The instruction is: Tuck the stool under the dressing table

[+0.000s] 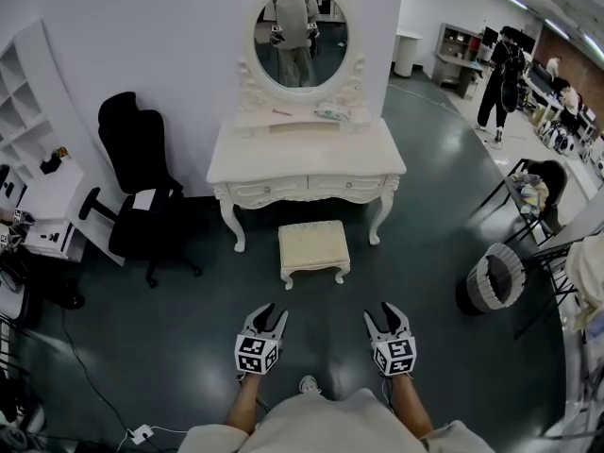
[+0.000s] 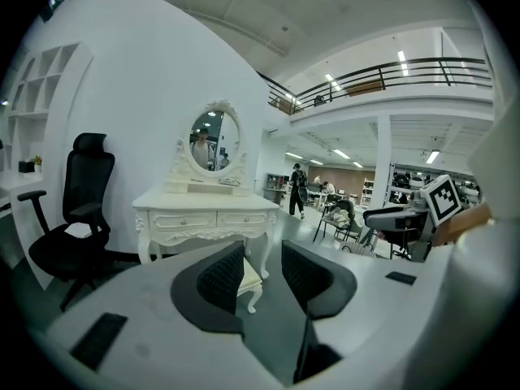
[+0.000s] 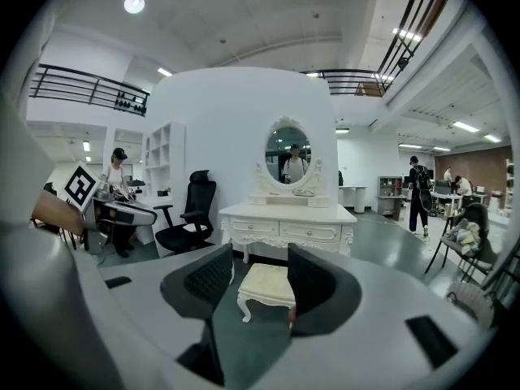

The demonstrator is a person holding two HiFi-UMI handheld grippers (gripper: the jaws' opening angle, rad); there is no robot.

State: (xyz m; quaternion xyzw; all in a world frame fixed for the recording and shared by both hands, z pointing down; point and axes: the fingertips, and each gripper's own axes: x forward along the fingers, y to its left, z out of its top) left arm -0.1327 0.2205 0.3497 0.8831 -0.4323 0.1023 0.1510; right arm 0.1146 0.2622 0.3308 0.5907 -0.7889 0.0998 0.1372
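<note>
Two grippers, left gripper (image 1: pixel 269 314) and right gripper (image 1: pixel 384 314), held low and side by side, well short of the cream stool (image 1: pixel 313 245). Jaws of each parted to a moderate gap and clamped on nothing: only dark floor (image 1: pixel 189 347) between the pads, with the stool framed far off through the opening in both gripper views. Stool standing upright on all four legs just outside the front edge of the white dressing table (image 1: pixel 283 154), roughly midway between its two front corners, not yet under the top. Long side of the seat parallel to that front edge, so probably squared up already for a straight shove toward the back edge and the oval mirror (image 1: pixel 300 38). Straight ahead of the person, lying between the two lines of reach, seemingly a little nearer the left gripper. Judged at the very start: approach first, then a hold or push on the near long side, kept even to avoid swinging a leg into a table leg by either front corner. Black office chair (image 1: pixel 142 187) off beyond the left corner, clear of the path.
</note>
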